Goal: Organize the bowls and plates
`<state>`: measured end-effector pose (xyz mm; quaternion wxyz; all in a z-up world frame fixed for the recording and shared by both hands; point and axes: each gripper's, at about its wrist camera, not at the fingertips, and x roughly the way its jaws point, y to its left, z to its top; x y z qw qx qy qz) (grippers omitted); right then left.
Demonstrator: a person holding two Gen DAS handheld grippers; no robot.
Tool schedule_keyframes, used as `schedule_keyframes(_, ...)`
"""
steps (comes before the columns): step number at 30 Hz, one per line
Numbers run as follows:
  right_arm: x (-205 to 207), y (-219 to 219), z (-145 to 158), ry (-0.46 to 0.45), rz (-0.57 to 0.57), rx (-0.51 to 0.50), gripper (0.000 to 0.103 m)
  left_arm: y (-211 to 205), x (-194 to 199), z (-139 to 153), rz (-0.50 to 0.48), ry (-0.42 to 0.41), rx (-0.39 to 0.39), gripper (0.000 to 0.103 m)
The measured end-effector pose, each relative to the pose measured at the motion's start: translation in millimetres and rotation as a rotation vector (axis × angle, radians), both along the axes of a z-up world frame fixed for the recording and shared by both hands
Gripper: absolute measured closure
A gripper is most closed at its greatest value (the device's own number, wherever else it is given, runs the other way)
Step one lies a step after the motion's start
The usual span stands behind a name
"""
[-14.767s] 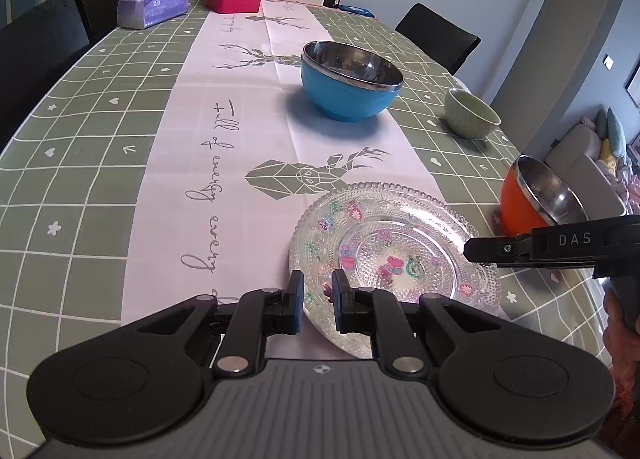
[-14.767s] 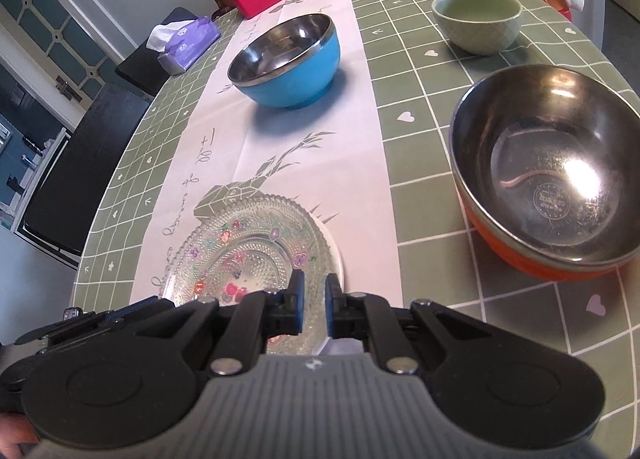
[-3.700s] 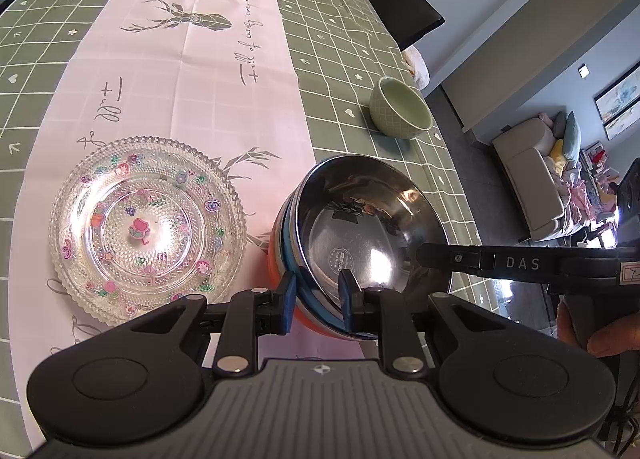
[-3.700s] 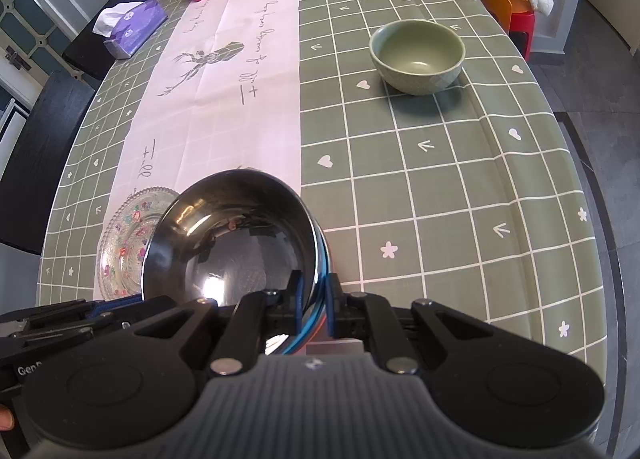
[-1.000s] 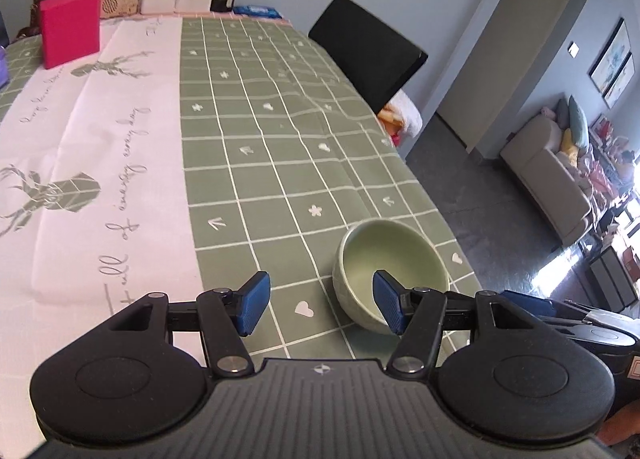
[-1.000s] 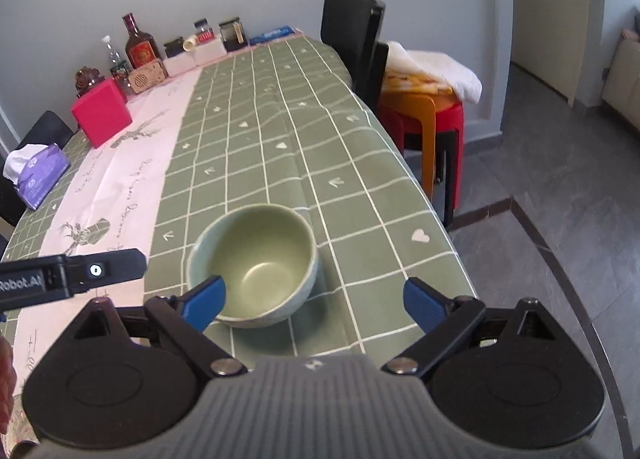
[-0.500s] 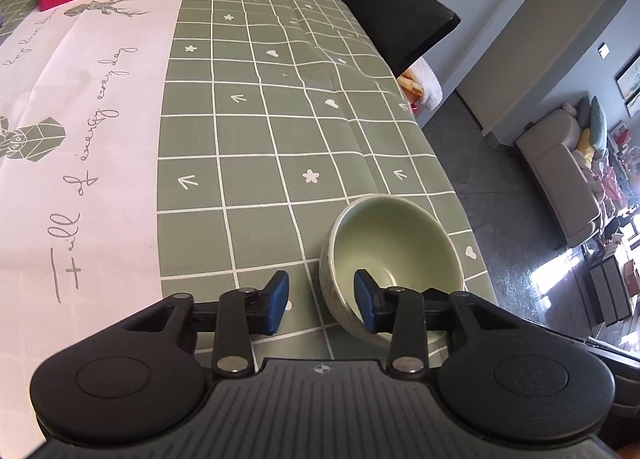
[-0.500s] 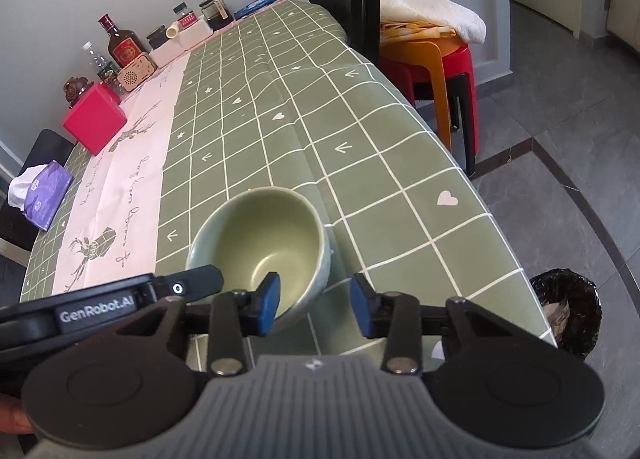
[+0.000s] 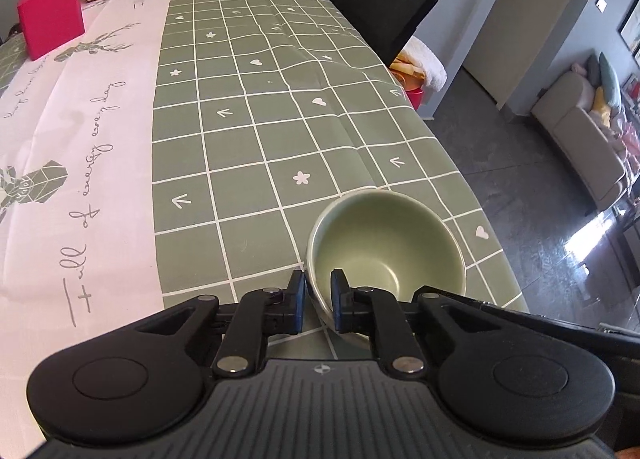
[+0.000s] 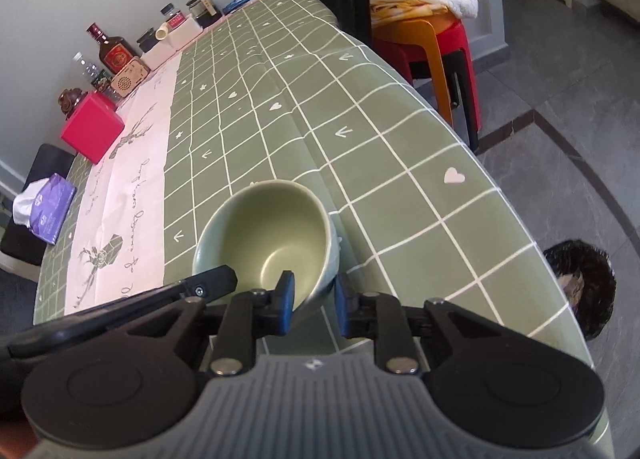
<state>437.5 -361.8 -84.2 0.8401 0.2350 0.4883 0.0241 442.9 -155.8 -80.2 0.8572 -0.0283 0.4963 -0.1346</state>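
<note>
Green bowl (image 9: 384, 243) base hidden behind grippers

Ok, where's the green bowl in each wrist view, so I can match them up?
Left wrist: green bowl lower centre-right, its near-left rim between the left gripper fingers.
Right wrist: the bowl lower centre, its near-right rim between the right gripper fingers.
Shared landmark: the pink box far up the table, upper left in both views.

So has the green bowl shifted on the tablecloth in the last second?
Cannot tell. The green bowl sits by the same white heart near the table edge; the camera moved, and any tilt is unclear.
</note>
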Motion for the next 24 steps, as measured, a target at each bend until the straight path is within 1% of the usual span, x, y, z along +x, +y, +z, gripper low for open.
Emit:
schedule_keyframes(5,-2.9,5.2,0.9,0.011,0.011,0.004,0.085,2.7,-5.6,5.1,-0.004,0.001,0.024,0.089)
schedule_keyframes(12,-15.2,17.3,10.1,0.018,0.05,0.003,0.086,13.4,-22.6,16.8,-0.001,0.008,0.052,0.089)
schedule_keyframes(15,-21.5,24.1,15.4,0.016,0.066,0.003,0.087,21.3,-31.7,22.5,0.01,0.006,0.048,0.089)
schedule_keyframes(19,-33.1,31.0,26.2,0.013,0.078,-0.001,0.088,28.4,-47.3,36.8,0.02,-0.007,0.046,0.089)
schedule_keyframes(24,-51.8,39.5,49.6,-0.016,0.088,0.007,0.09,37.0,-67.3,59.8,0.037,-0.027,0.052,0.088)
